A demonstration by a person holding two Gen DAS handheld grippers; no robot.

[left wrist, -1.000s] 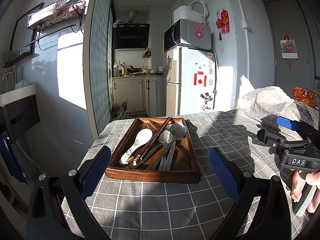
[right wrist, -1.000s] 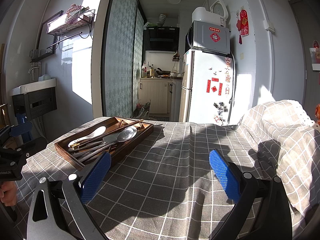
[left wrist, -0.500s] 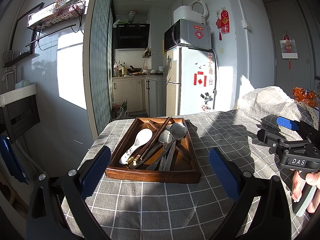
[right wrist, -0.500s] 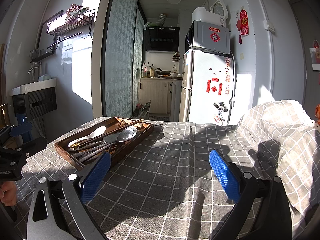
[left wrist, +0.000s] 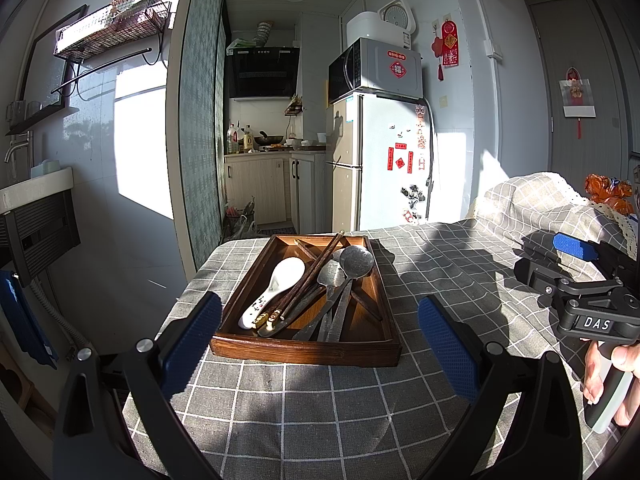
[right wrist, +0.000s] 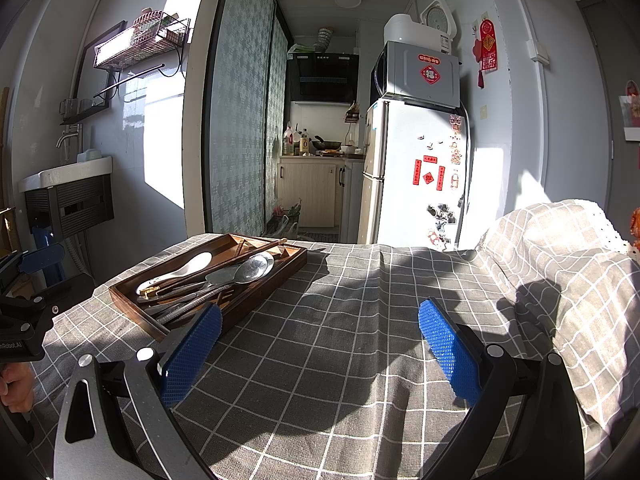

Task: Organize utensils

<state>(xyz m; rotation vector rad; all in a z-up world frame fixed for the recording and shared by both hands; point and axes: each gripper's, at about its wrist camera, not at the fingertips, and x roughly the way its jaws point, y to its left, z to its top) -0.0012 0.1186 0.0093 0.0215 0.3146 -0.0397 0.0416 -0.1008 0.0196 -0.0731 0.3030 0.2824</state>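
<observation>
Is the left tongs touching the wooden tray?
Apart. In the left wrist view, the left tongs hang open before the tray, with tablecloth visible between.

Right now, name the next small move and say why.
Probably ease the left gripper forward toward the tray: its jaws are open, the tray sits dead ahead, and the white spoon lies at the left of the heap.
</observation>
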